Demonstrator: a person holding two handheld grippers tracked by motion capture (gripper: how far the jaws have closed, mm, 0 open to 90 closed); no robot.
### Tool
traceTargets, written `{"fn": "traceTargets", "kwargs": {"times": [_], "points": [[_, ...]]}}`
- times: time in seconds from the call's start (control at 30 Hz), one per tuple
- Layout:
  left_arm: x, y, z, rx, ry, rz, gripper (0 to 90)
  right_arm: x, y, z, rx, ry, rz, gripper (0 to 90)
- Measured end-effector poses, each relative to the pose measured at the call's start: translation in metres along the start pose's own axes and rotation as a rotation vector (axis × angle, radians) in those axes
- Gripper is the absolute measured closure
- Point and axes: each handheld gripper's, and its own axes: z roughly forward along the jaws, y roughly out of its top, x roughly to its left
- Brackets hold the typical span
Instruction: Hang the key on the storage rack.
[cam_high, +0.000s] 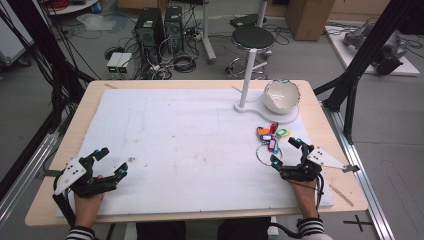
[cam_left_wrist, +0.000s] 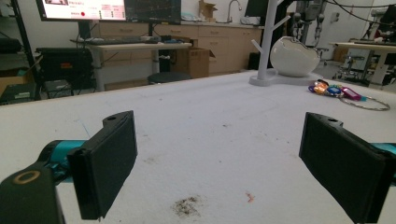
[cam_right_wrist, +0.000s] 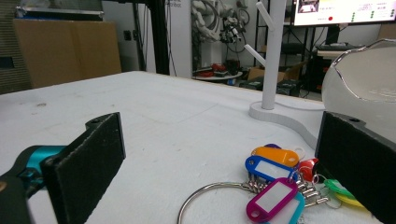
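just ahead of the right gripper (cam_high: 286, 152), the key ring with coloured tags (cam_high: 268, 141) lies flat on the white mat (cam_high: 175, 135), near the stand's base (cam_high: 270, 114); its jaws stand wide, seemingly lined up to reach it. left gripper (cam_high: 111, 162) rests apart, jaws wide and empty.

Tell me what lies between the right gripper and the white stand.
The bunch of key tags on its ring lies between the right gripper and the white stand, shown in the high view.
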Motion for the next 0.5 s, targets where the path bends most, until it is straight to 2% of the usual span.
{"fn": "traceTargets", "kwargs": {"times": [0.03, 0.27, 0.5], "points": [[0.0000, 0.0000, 0.0003, 0.002, 0.001, -0.003, 11.8, -0.0011, 0.0000, 0.0005, -0.012, 0.000, -0.009, 1.1], [-0.0013, -0.0004, -0.0010, -0.009, -0.003, 0.013, 11.8, 0.0007, -0.0002, 0.0000, -0.009, 0.001, -0.017, 1.1], [-0.0012, -0.0005, -0.0011, -0.010, -0.003, 0.011, 11.8, 0.0008, -0.0001, 0.0000, -0.005, -0.001, -0.021, 1.2]]}}
